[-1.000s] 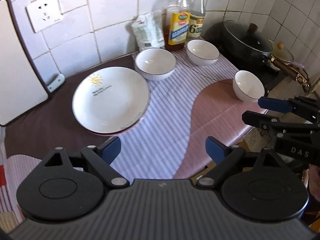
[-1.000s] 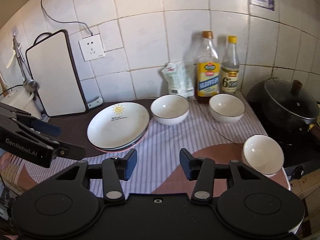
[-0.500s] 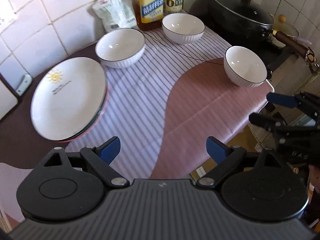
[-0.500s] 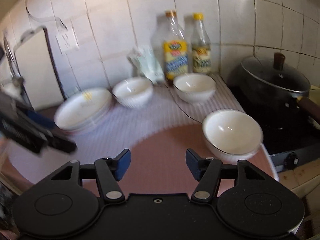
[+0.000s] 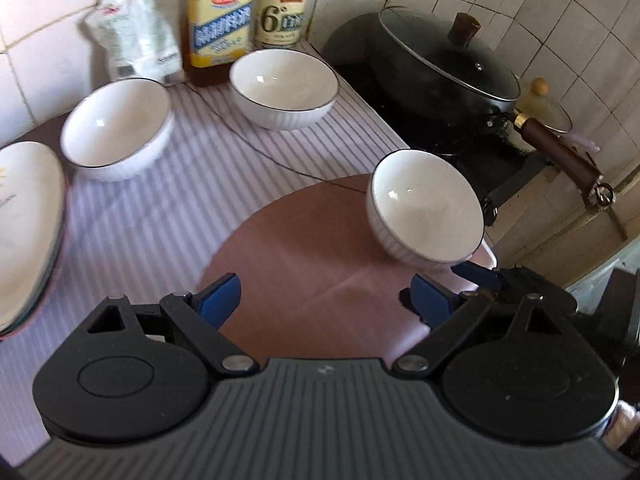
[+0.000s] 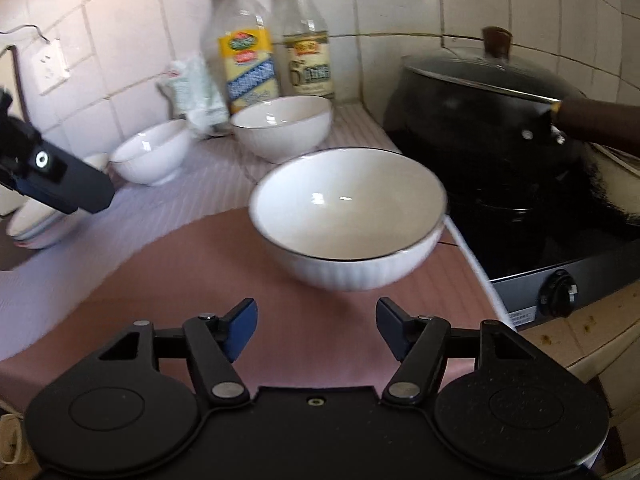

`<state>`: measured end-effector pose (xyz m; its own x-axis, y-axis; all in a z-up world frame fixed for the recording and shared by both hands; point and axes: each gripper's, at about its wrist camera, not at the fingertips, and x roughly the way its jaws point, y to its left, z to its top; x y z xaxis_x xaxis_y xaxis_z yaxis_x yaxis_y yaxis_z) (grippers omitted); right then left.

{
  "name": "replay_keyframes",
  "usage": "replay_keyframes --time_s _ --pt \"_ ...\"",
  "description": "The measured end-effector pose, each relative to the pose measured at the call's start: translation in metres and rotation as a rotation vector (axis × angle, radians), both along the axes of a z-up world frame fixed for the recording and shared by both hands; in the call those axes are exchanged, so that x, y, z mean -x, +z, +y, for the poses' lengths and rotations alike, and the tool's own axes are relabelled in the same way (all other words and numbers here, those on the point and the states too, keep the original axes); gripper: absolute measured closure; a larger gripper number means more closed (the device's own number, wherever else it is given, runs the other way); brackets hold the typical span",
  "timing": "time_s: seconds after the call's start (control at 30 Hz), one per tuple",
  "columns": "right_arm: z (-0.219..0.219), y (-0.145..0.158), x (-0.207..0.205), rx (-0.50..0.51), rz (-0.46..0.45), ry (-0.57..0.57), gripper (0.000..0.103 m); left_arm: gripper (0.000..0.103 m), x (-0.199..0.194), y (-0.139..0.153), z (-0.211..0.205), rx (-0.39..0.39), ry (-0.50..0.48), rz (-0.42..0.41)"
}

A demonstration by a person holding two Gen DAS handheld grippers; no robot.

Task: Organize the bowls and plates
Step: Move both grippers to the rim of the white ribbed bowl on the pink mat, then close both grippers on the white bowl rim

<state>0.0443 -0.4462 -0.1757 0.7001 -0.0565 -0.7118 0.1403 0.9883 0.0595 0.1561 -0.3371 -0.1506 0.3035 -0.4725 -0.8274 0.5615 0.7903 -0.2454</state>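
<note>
Fingers (image 6: 239, 326) over pink mat (image 6: 180, 280), tiled wall (image 6: 132, 32) behind.

Three white, ribbed ceramic bowls with thin dark rims are sitting upright and empty. The nearest bowl (image 6: 347, 216) is resting alone on the brown part of the mat near the stove side. The other two bowls (image 5: 283, 87) (image 5: 117, 128) are standing apart on the striped cloth. A stack of white round plates (image 5: 28, 232) is lying flat at the left.
</note>
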Motion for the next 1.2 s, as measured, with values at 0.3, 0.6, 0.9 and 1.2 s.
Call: replay_keyframes --time_s 0.3,0.6,0.9,1.2 --pt "-0.013 -0.016 -0.003 0.077 -0.071 -0.005 0.012 0.011 -0.018 -0.032 -0.058 0.021 0.007 0.082" --pt "-0.021 -0.022 -0.011 0.058 -0.118 -0.011 0.011 0.031 -0.032 -0.056 -0.087 -0.002 0.045 0.122" --pt "-0.007 -0.025 -0.020 0.114 -0.168 0.005 0.010 0.085 -0.033 -0.058 -0.089 -0.014 0.058 0.129" --pt "0.005 -0.012 -0.017 0.070 -0.182 -0.020 0.010 0.085 -0.028 -0.035 -0.071 -0.026 0.040 0.090"
